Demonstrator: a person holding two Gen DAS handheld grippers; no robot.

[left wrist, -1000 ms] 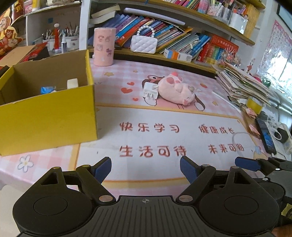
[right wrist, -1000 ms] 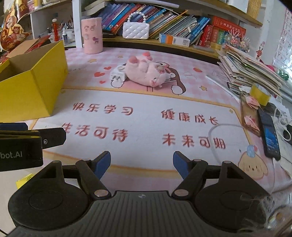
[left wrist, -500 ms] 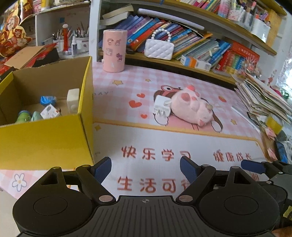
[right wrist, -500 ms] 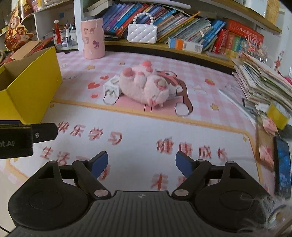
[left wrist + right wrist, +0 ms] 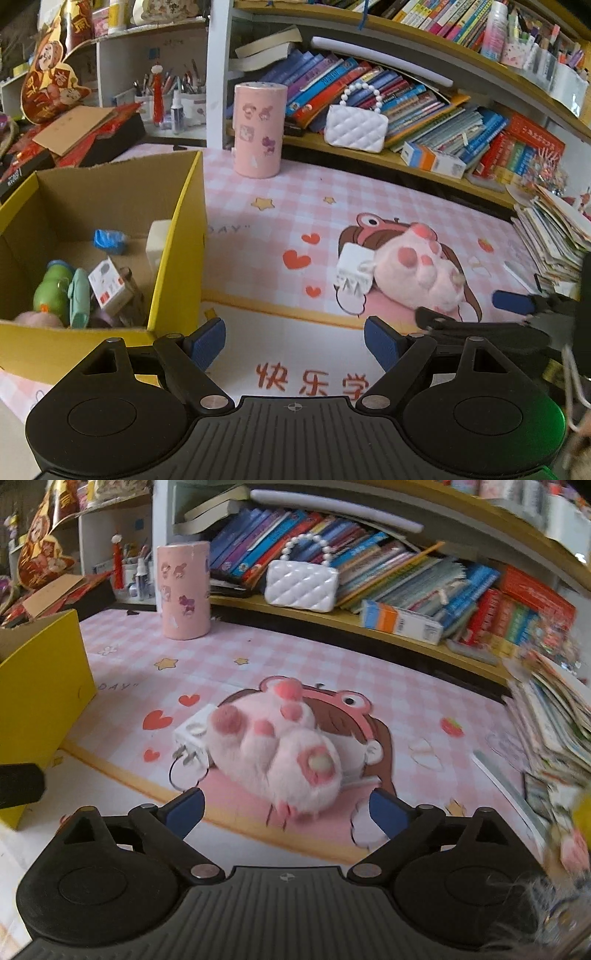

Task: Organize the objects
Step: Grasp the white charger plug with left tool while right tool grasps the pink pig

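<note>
A pink plush toy (image 5: 284,753) lies on the pink desk mat (image 5: 332,672), with a white plug adapter (image 5: 192,738) touching its left side. My right gripper (image 5: 286,812) is open and empty, its fingers just short of the plush. The plush (image 5: 417,273) and the adapter (image 5: 354,271) also show in the left wrist view. My left gripper (image 5: 295,343) is open and empty, to the right of the yellow cardboard box (image 5: 177,258). The box holds several small items, among them a green toy (image 5: 51,291).
A pink cylindrical container (image 5: 258,129) stands at the back of the mat. A white quilted purse (image 5: 301,585) and rows of books sit on the low shelf behind. A stack of papers (image 5: 554,229) lies at the right edge.
Both grippers have moved forward over the mat. The right one has closed in on the plush toy; the left one now sees further into the yellow box. Both stay open.
</note>
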